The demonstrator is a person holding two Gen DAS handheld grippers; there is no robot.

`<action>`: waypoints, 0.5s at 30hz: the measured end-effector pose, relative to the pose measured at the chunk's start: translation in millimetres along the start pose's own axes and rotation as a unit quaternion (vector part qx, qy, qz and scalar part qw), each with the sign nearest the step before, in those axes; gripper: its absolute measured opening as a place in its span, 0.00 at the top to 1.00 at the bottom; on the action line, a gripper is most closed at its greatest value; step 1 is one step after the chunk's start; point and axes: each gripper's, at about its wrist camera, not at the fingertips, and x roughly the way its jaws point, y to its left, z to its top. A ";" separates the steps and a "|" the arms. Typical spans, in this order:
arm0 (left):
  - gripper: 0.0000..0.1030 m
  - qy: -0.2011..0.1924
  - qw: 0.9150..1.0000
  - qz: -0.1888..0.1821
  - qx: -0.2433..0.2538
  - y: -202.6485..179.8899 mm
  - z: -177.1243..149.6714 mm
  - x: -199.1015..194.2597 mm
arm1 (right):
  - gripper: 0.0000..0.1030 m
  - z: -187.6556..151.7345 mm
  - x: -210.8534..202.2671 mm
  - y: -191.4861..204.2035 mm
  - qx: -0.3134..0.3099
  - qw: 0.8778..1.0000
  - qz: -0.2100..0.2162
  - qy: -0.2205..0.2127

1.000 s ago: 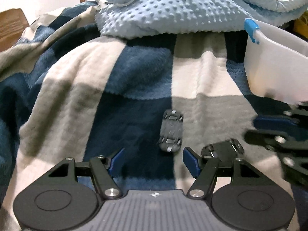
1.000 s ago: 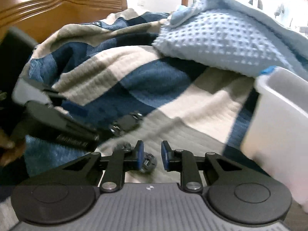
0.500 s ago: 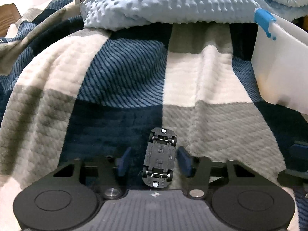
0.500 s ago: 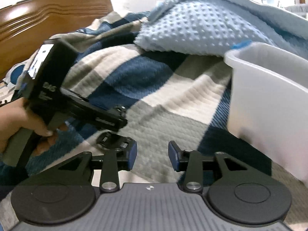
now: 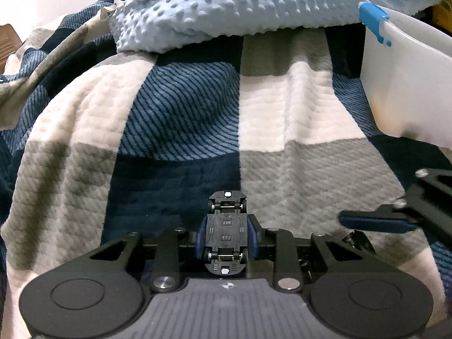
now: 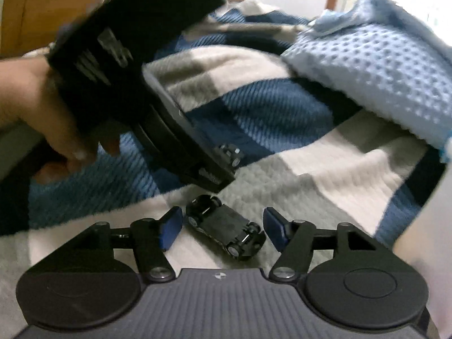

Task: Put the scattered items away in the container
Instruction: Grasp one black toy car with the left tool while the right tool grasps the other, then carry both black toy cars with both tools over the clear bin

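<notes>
A black toy car point(image 5: 226, 223) lies upside down on the checked blanket, nose away from me. My left gripper point(image 5: 226, 236) straddles its middle, jaws closing, with the blue pads point(image 5: 201, 236) against its sides. A second black toy car point(image 6: 226, 231), also wheels up, lies slantwise between the fingers of my right gripper point(image 6: 223, 228). Those jaws are opening and the pads point(image 6: 169, 227) stand clear of it. In the right wrist view a hand point(image 6: 34, 104) holds the left gripper point(image 6: 223, 169) just beyond this car. The white container point(image 5: 409, 84) stands at the right.
A dotted light-blue blanket point(image 5: 240, 8) is heaped at the back, partly over the container's far side. A blue clip point(image 5: 373, 17) sits on the container's rim. A wooden headboard point(image 6: 42, 5) rises at the far left. The two grippers work close together.
My left gripper slid forward over the first car and its jaws closed onto it. My right gripper came down, rolled, and opened around the second car.
</notes>
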 end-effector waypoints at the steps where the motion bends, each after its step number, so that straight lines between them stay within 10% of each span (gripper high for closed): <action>1: 0.68 0.000 1.000 0.000 0.000 0.6 -0.5 -0.1 | 0.35 -0.4 3.5 -2.1 0.000 1.000 0.007 0.006; 7: 0.68 -0.005 1.000 0.001 0.000 -0.3 -3.5 -3.0 | 0.68 -8.9 -8.2 -11.7 0.035 0.999 0.031 0.019; 15: 0.68 -0.038 0.999 -0.003 0.008 -10.8 -15.8 -24.8 | 0.71 -25.6 -46.8 -6.4 0.059 0.998 -0.003 0.007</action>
